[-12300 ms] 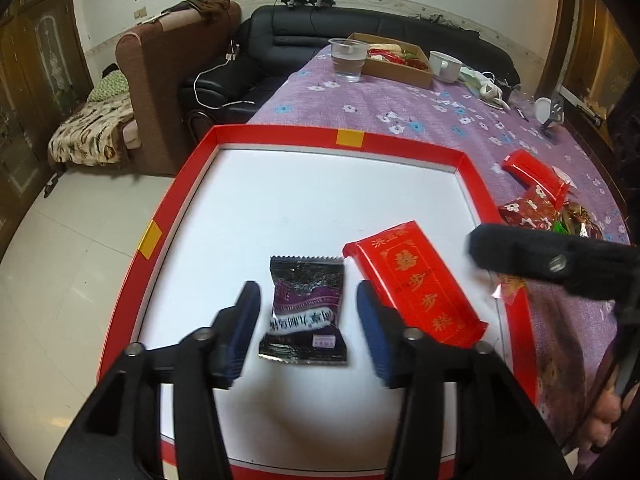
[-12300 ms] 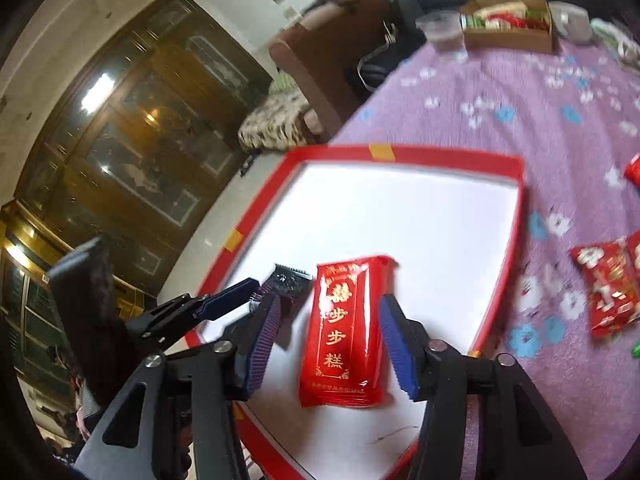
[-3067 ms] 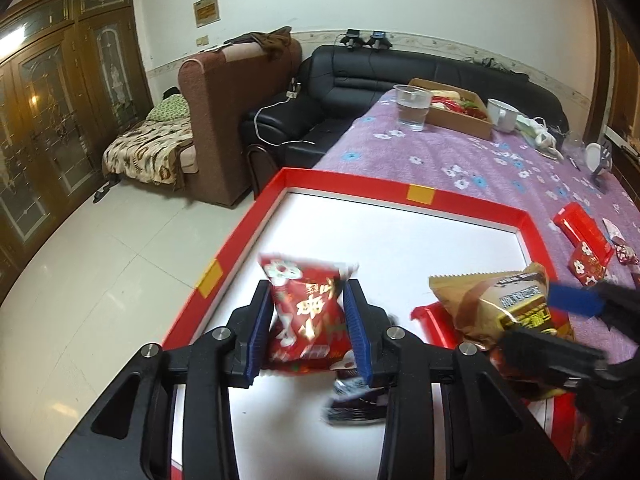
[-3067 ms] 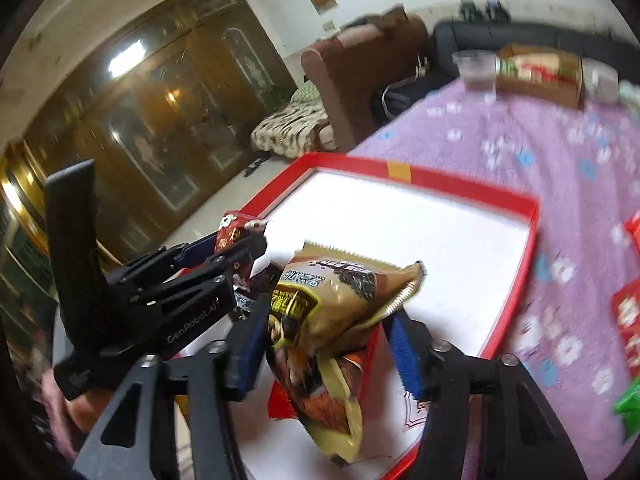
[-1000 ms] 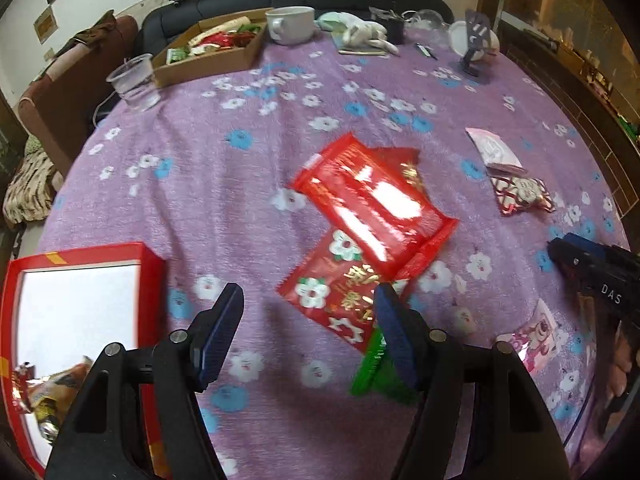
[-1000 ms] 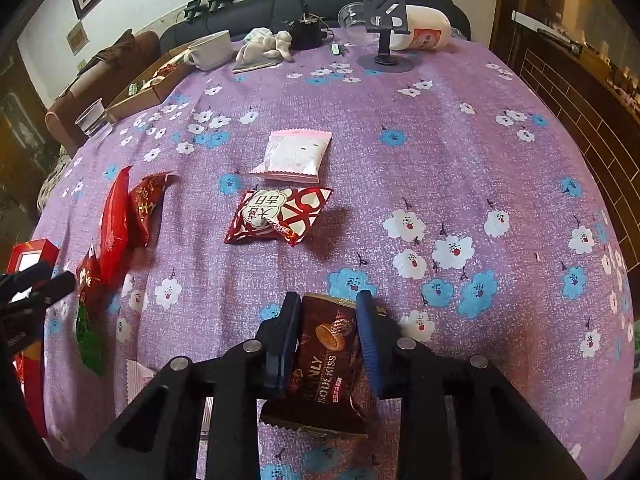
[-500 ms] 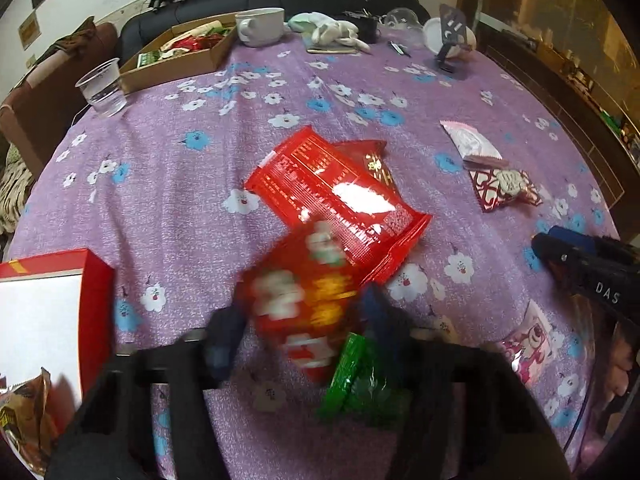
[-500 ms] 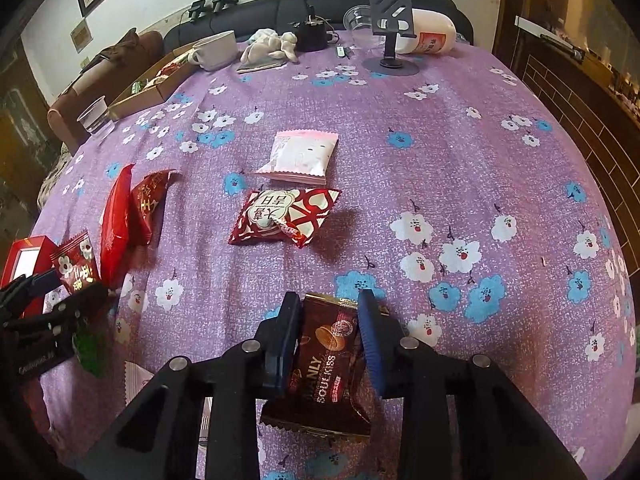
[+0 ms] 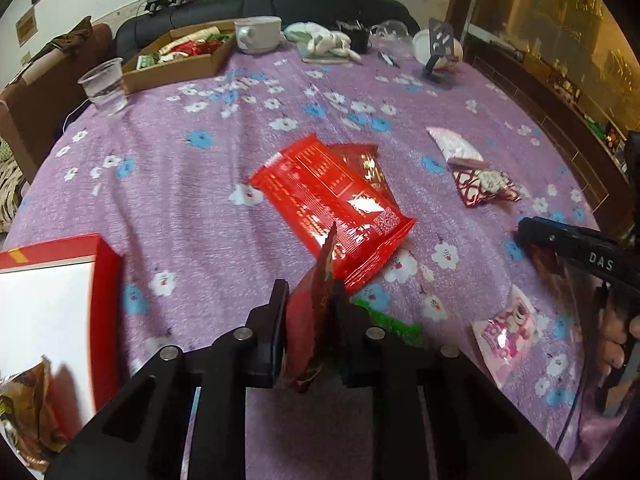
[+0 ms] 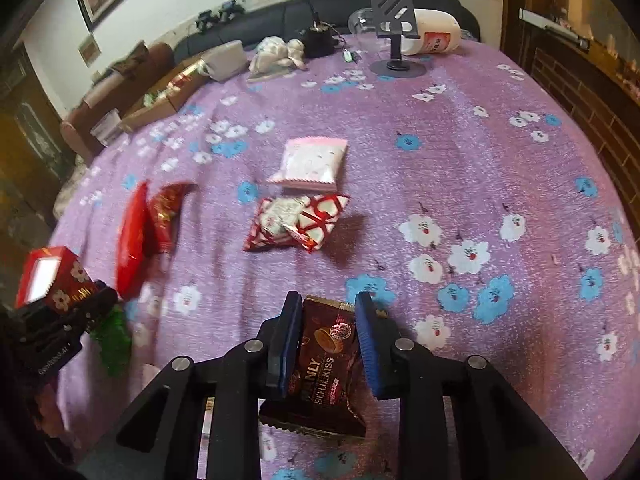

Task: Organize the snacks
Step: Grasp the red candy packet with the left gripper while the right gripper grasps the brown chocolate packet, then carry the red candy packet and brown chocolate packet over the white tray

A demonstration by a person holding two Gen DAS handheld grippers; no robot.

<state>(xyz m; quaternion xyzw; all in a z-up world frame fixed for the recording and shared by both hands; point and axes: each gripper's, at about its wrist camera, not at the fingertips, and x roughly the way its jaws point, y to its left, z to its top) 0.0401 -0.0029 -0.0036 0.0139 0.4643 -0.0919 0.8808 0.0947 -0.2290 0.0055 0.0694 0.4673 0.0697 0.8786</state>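
At the far left of the left wrist view, the red tray (image 9: 106, 280) sits at the edge of the worktop (image 9: 200, 200), its white floor showing, with a crumpled brown-gold snack bag (image 9: 24, 400) lying in its near corner. Right of it, the left gripper (image 9: 310, 320) has just been closing and now pinches a small red packet (image 9: 310, 312) edge-on between its fingers (image 9: 276, 320), the packet standing upright with its top corner lifted clear of the purple flowered cloth. Just behind it lies a large shiny red pack (image 9: 332, 200), printed side up, overlapping a smaller red-and-gold wrapper (image 9: 366, 164); a green wrapper (image 9: 390, 322) peeks out beside the right finger. Further right are a pink-and-white packet (image 9: 454, 146), a red lattice-patterned packet (image 9: 486, 188) and a pink cartoon packet (image 9: 506, 332). In the right wrist view the same small red packet with white flowers (image 10: 70, 284) shows at the left edge, and the right gripper (image 10: 328, 336), its jaws having just narrowed, holds a dark brown biscuit packet (image 10: 326, 360) with gold trim and a round biscuit picture between its blue-padded fingers (image 10: 366, 344), the packet's crimped lower end hanging toward the camera. Whether that packet touches the cloth cannot be told.
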